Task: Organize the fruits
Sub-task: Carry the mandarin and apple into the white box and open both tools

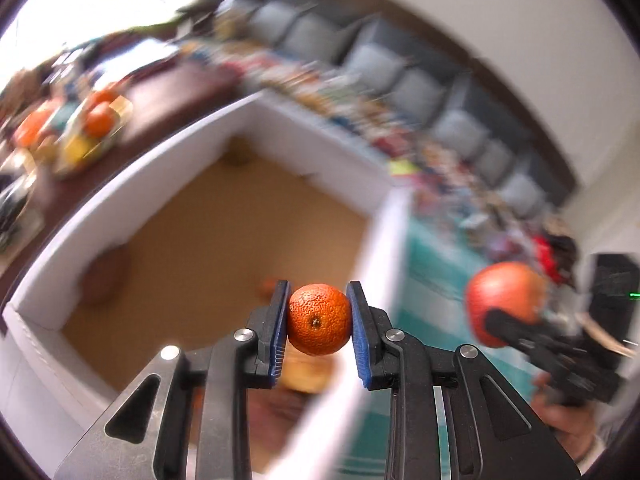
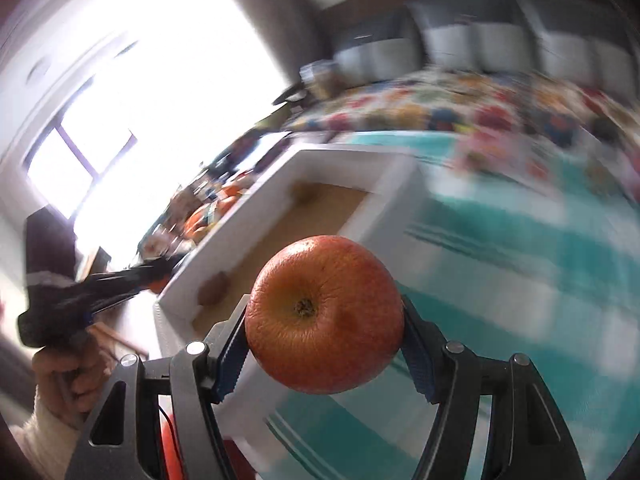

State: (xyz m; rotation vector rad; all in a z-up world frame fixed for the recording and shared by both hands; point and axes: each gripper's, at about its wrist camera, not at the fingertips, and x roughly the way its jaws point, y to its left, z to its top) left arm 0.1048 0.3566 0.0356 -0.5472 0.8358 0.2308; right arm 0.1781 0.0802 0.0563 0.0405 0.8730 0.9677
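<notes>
Your left tongs (image 1: 319, 320) clamp a small mandarin (image 1: 319, 319) above the white box (image 1: 132, 178); your right tongs (image 2: 324, 338) grip a large orange (image 2: 324, 314).

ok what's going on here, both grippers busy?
Yes. A person is working both grippers at once: the left gripper is shut on a small mandarin, the right gripper on a larger apple. Both fruits are in the air near the white box with the brown floor; neither has been dropped in yet.

white box (image 1: 132, 184) open-topped, tall walls all round
</notes>
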